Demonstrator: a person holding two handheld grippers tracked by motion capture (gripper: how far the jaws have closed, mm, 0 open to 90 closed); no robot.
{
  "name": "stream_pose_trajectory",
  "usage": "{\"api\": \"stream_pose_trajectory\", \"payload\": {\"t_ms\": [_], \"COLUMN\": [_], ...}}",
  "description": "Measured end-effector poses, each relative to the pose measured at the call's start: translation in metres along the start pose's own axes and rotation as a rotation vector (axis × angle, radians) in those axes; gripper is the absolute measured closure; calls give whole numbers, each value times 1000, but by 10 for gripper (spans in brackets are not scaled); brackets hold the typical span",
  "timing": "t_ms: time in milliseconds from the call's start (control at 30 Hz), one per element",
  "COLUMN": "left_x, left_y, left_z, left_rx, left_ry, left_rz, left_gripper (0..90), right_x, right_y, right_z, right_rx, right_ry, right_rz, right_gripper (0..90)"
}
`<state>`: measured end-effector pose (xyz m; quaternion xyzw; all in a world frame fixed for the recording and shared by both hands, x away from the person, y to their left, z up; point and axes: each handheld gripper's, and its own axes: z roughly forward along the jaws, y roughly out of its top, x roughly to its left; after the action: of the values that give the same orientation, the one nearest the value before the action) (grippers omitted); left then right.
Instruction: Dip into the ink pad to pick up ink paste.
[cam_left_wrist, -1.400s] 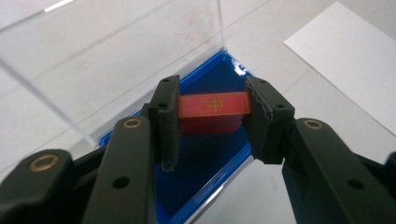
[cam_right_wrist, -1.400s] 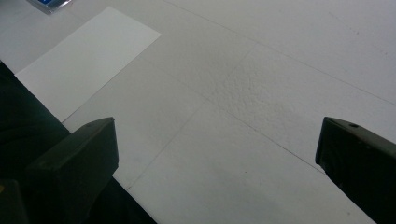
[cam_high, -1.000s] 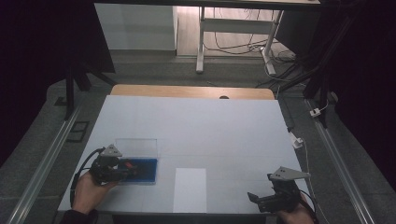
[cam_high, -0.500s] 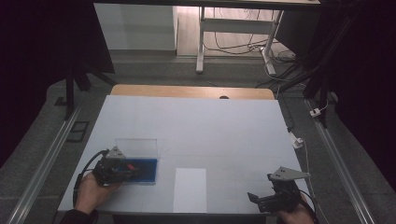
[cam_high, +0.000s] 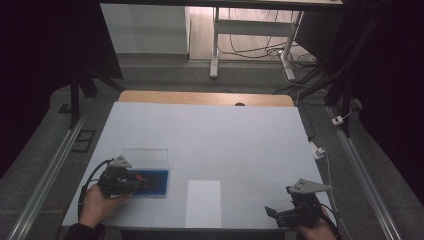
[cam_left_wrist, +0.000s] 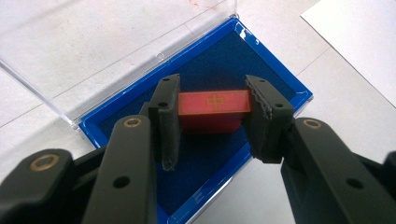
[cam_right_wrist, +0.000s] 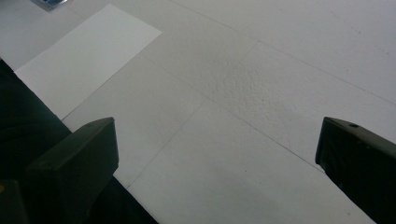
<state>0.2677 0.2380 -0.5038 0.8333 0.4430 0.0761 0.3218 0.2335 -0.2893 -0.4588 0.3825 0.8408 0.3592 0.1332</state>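
We have the left gripper (cam_left_wrist: 212, 122) clamped on the red block's (cam_left_wrist: 212, 110) short ends, case (cam_left_wrist: 280, 88) at twelve o'clock. It looks small, rigid, light; the right gripper (cam_right_wrist: 217, 163) sits wide open, idle

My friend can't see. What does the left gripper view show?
The left tool is shut on a small red block with a gold cross mark, above the dark blue lining of an open blue case. The case's clear lid lies open on the white table.

Black two-jaw tool (cam_left_wrist: 212, 119) (brass-ringed screws, ribbed pads)
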Motion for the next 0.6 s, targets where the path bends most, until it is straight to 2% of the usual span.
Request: {"api": "stream_pose_trajectory", "payload": {"t_ms": [233, 467, 600], "left_x": [-13, -8, -8], "left_y": [4, 3, 3], "left_z": [2, 0, -1], "left_rx": [27, 19, 16], "left_ry": [72, 48, 45], "left_rz": [68, 43, 42], "left_gripper": [589, 585, 584], "right_x": [1, 1, 0], "right_y": [0, 0, 0], "right_z": [1, 1, 0], "right_rx": [7, 6, 5], "right_ry": [-3, -5, -5], "right_rz": [-6, -3, -5], "right_gripper": [0, 0, 0]}}
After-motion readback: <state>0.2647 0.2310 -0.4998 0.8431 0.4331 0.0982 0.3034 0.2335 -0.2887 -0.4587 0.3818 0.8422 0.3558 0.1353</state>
